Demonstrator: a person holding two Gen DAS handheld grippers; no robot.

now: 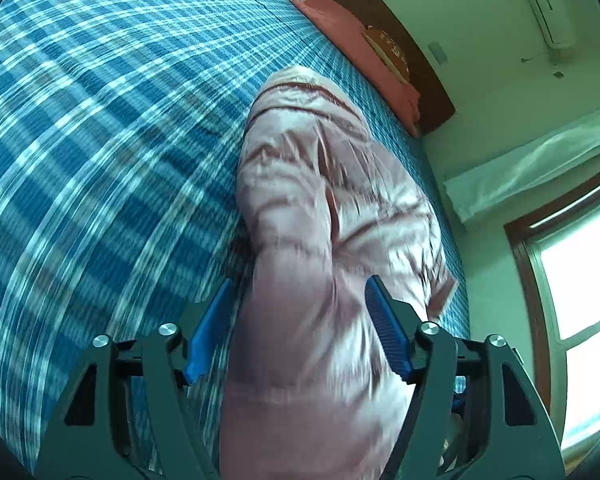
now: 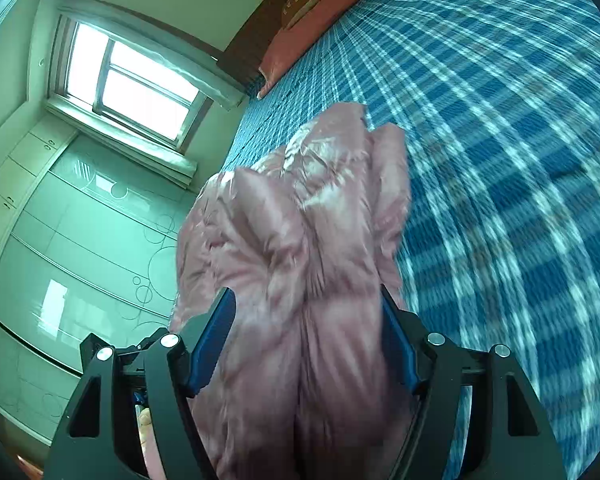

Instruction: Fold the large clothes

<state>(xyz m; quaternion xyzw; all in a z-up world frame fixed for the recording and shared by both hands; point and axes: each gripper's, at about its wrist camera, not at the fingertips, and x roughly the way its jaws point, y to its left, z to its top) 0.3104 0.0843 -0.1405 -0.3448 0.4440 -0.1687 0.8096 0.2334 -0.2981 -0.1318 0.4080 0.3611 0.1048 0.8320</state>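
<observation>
Between the spread blue pads of the left gripper and of the right gripper runs the pink puffer jacket, seemingly unpinched, lying on the plaid bed short of the pink pillow; withdraw straight back so its fold stays flat

Left hand-held gripper and right hand-held gripper both angle downward, blue-padded jaws spread wide
</observation>
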